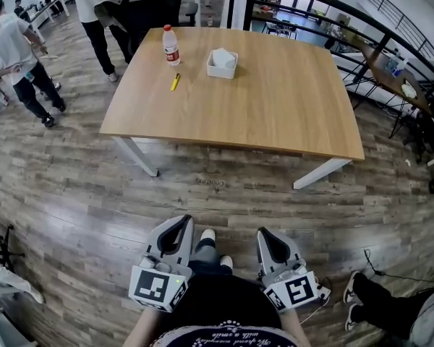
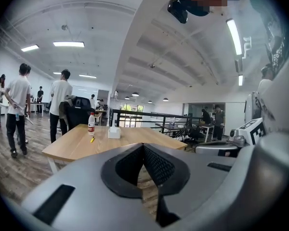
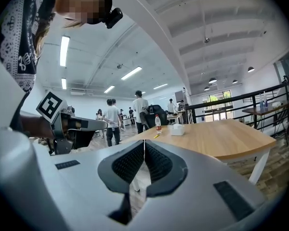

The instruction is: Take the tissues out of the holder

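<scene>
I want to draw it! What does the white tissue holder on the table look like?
The tissue holder is a small white square box, plastic-looking, open on top, with white tissues poking out. It stands upright on the far part of the wooden table, right of a yellow pen and a bottle. Only the table touches it.

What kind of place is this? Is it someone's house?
Probably not a house. It looks like a big open office or workshop: a plain wooden table stands on a wide wood floor, several people stand about at the far side, and long strip lights run along a high ceiling.
</scene>
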The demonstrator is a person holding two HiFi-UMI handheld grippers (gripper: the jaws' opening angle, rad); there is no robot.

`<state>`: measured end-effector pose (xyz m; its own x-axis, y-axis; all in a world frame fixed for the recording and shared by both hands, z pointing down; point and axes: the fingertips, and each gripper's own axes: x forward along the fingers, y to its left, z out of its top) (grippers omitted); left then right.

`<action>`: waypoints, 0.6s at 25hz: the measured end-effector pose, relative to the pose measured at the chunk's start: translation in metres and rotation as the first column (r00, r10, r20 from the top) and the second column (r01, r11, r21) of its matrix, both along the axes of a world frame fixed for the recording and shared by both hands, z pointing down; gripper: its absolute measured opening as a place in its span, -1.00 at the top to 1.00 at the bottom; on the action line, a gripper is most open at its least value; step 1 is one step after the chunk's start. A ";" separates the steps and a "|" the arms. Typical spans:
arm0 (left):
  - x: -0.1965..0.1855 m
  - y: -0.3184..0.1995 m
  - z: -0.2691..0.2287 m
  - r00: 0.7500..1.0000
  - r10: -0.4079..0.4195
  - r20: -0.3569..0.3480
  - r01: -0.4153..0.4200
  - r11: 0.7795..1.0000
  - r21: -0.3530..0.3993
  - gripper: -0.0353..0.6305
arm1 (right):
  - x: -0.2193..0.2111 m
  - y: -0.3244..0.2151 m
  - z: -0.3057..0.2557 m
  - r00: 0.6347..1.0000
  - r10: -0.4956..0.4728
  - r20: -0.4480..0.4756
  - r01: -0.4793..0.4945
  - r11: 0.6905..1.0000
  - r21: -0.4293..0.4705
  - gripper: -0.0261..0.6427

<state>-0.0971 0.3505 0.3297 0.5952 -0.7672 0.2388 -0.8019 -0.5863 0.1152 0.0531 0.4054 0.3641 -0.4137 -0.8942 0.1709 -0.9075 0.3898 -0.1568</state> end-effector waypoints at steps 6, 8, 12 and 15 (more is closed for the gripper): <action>-0.023 -0.056 -0.015 0.997 0.069 0.031 -0.069 0.998 -0.001 0.88 | -0.009 -0.047 -0.013 0.999 0.040 -0.015 -0.040 0.999 0.014 0.89; -0.029 -0.070 -0.017 0.998 0.067 0.018 -0.067 0.998 0.004 0.88 | -0.013 -0.057 -0.012 0.999 0.047 -0.018 -0.047 0.999 0.008 0.89; -0.033 -0.090 -0.019 0.996 0.091 0.012 -0.092 0.995 0.036 0.88 | -0.016 -0.073 -0.008 0.998 0.065 -0.025 -0.065 0.998 -0.005 0.89; -0.035 -0.103 -0.017 0.994 0.109 -0.001 -0.109 0.993 0.039 0.88 | -0.020 -0.086 -0.008 0.997 0.075 -0.023 -0.075 0.997 -0.004 0.89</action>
